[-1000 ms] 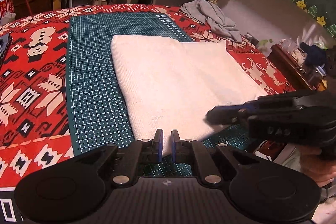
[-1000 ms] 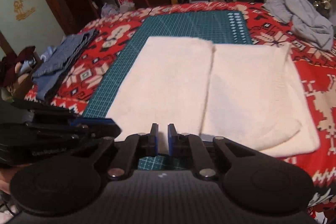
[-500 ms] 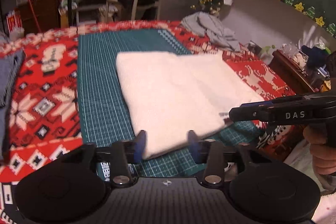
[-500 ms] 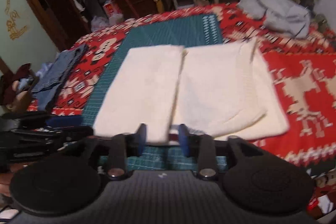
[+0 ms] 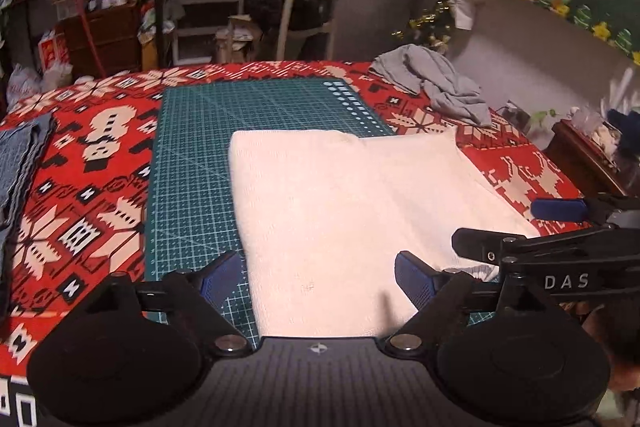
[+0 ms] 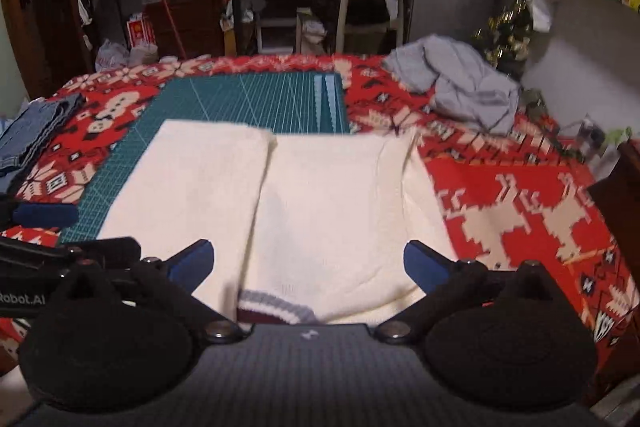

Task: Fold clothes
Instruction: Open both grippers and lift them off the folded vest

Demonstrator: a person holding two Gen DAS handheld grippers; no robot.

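Jaws on both tools stand wide apart and grip nothing. The left gripper (image 5: 318,277) hangs over the near edge of the cream-white knitted sweater (image 5: 352,223), with its blue-padded fingertips (image 5: 222,277) spread to either side of the fabric's left half. The right gripper (image 6: 308,265) is likewise spread, above the near edge of the same garment's right half.

The sweater lies flat and folded lengthwise, with two panels meeting along a seam (image 6: 262,195) that runs away from the cameras. Its left part rests on the green gridded cutting mat (image 5: 192,155); its right part overhangs onto the red, white and black patterned tablecloth (image 5: 80,187). A ribbed hem band striped grey, white and maroon (image 6: 276,309) shows at the near edge in the right wrist view, just in front of the tool body.

In the left wrist view the right tool appears at the right edge, marked "DAS" (image 5: 566,282), with a hand (image 5: 612,335) partly visible below it. In the right wrist view the left tool enters from the left edge.

A crumpled grey garment (image 6: 456,87) lies on the far right of the tablecloth, well apart from the sweater. Folded blue denim (image 6: 36,131) lies at the far left edge.
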